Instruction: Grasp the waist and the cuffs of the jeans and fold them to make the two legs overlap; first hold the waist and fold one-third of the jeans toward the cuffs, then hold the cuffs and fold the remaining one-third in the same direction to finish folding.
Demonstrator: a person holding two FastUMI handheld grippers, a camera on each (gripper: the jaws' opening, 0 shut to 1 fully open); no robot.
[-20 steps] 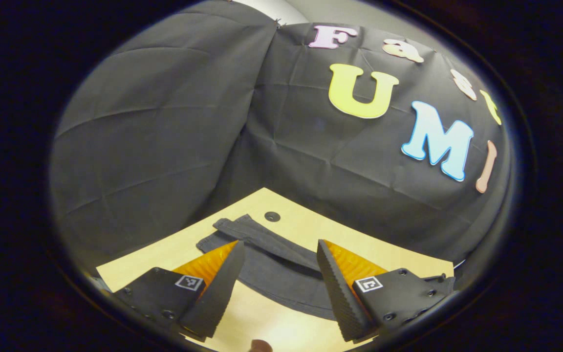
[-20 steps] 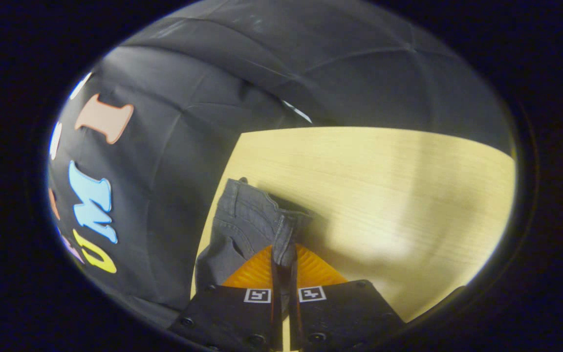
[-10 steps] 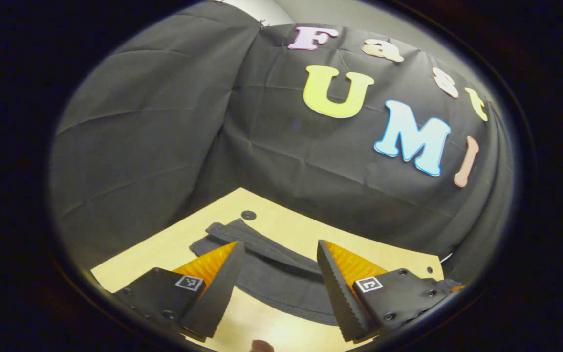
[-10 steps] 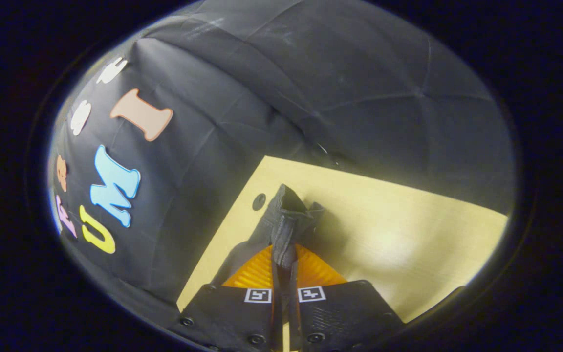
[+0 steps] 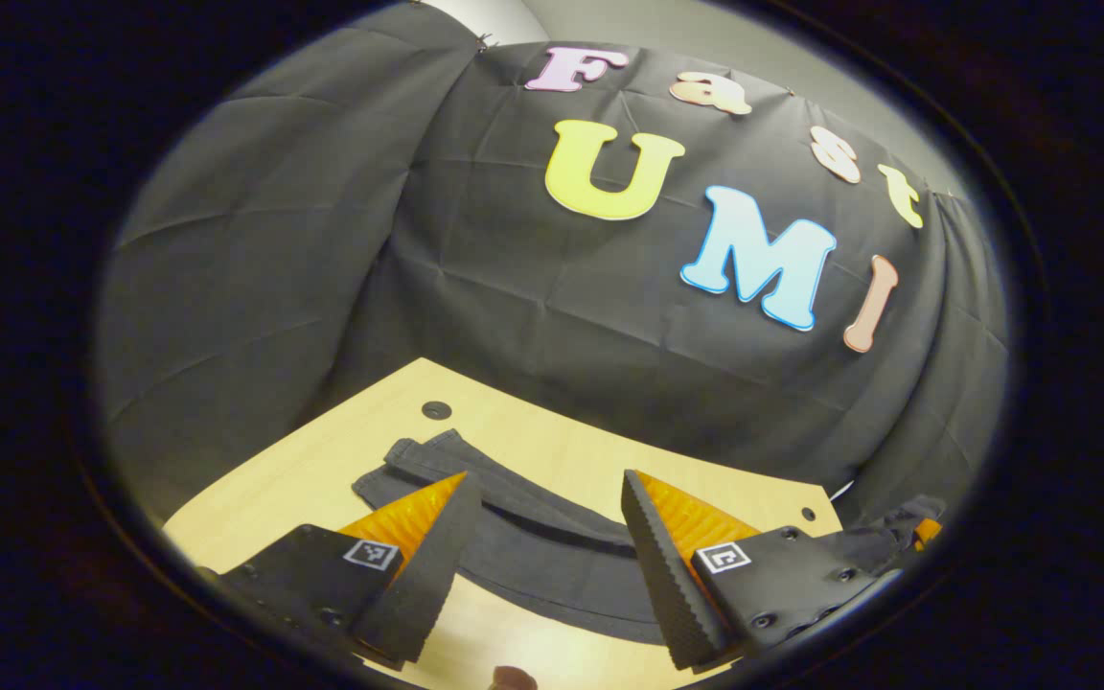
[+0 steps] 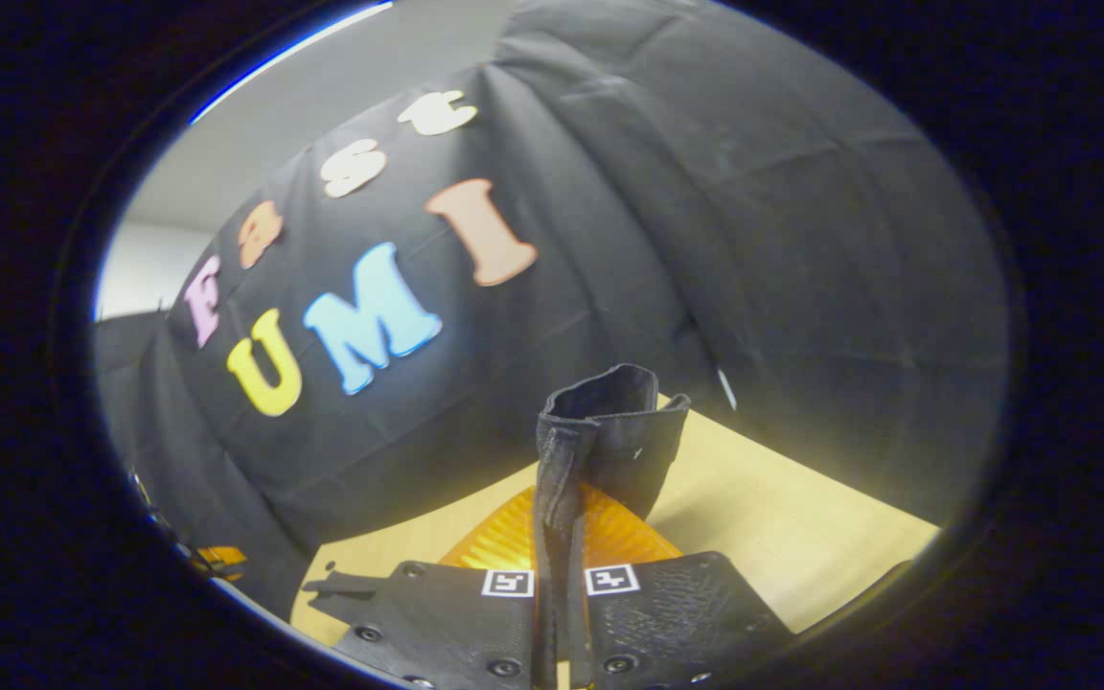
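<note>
Jeans point(image 5: 533, 561) of dark denim are seen lying on the light wooden desk point(image 5: 322, 460), spread in a curved band just beyond the left gripper point(image 5: 542, 565), with one end bunched near a round hole in the desk top. In the right gripper view, a thick hemmed end of the same jeans point(image 6: 600, 441) is held up off the desk point(image 6: 801, 537), standing upright above the right gripper point(image 6: 557, 575); whether this end is the waist or a cuff cannot be told from the pictures.

The task is judged to be in an early or middle stage: one end has been lifted for a fold, but no finished, stacked packet can be seen, and the fabric in the left gripper view is not yet laid in neat thirds. How many folds have been completed cannot be established. At least the carrying-over and laying-down of the raised end are judged to remain.

The left gripper is held wide open, its two fingers spread apart with nothing between them, poised low over the near edge of the denim and angled forward toward the booth wall. The right gripper is closed tight on the fabric, both fingers pressed against the hemmed edge, and is tilted upward so that the wall is faced more than the desk. At the far right of the left gripper view, a dark raised mass is glimpsed, too small to identify.
</note>
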